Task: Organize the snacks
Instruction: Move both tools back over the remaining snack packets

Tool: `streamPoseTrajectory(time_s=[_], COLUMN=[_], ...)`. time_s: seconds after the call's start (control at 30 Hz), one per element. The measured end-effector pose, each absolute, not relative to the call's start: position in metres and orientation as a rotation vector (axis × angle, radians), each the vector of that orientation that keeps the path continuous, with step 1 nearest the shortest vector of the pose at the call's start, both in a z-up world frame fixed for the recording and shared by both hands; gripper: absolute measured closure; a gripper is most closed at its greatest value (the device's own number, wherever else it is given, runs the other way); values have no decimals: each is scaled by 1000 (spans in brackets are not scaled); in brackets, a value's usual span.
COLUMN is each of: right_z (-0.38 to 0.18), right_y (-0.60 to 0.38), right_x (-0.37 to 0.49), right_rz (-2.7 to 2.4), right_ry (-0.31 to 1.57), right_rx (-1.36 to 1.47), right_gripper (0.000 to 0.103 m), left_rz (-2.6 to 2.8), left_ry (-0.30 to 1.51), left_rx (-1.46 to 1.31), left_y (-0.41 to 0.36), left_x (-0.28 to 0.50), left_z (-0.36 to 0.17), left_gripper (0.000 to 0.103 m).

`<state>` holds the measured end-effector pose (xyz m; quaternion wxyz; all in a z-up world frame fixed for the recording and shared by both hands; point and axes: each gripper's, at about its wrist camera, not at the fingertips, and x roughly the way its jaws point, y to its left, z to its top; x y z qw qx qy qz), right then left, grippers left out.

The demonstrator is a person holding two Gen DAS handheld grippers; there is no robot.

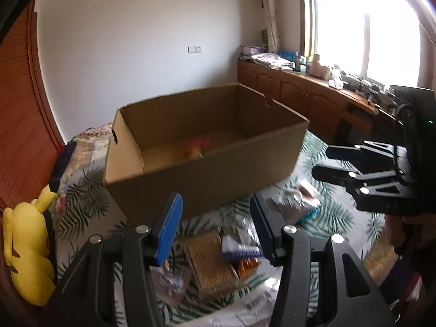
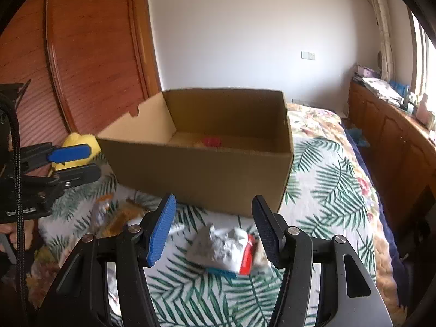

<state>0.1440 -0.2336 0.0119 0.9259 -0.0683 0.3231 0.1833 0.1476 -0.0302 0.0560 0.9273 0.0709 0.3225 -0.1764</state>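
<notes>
Sat open-topped at the far middle of the bed [image 2: 335,190]: cardboard box [image 2: 207,174], placed to take snacks, one reddish pack [image 2: 211,141] inside, blurred, perhaps two. Lay loose on the near bedspread: white crumpled packet [image 2: 220,248] ahead of the right gripper [image 2: 215,234]; golden packet [image 1: 209,261] under the left gripper [image 1: 215,229]. Stood released, both, grasping nothing. Left free: room above the near rim.
</notes>
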Motion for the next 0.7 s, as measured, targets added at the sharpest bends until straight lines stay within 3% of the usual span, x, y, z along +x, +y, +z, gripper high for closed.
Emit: streamPoseTrajectory(time_s=[0.7], right_z=[-41], right_y=[-256], right_x=[106], right_rz=[356], right_ry=[752], right_rx=[-95], right_gripper=[44], left_rz=[-462], left_ry=[784], left_rx=[136], left_y=[-9], left_x=[68], left_z=[-20], left_gripper=[47])
